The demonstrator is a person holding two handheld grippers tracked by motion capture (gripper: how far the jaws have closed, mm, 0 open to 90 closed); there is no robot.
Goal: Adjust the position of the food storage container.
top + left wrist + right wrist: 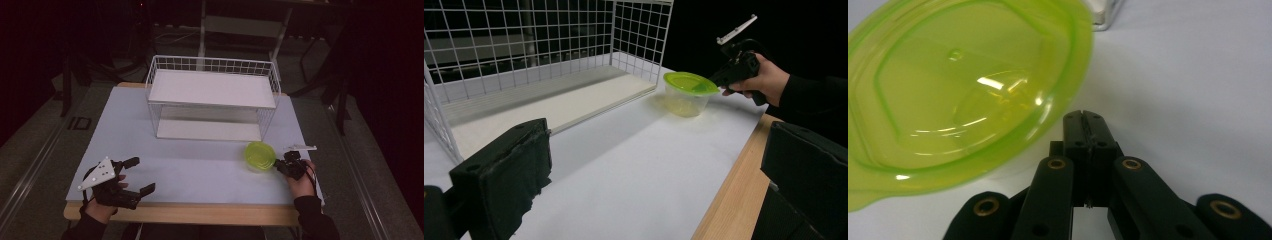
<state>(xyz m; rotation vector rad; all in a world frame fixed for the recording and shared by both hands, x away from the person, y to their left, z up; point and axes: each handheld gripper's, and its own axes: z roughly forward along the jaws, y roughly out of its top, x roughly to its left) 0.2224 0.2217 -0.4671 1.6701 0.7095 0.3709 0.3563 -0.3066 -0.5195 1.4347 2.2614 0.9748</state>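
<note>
1 green lidded container [260, 156] | 1 wire rack [212, 98] (two shelves) | left gripper [139, 175] spread | right gripper [278, 165] pressed together beside container | white tabletop [190, 165], dark room

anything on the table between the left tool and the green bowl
Nothing: the high view shows only bare white tabletop between the left tool and the green bowl.
</note>
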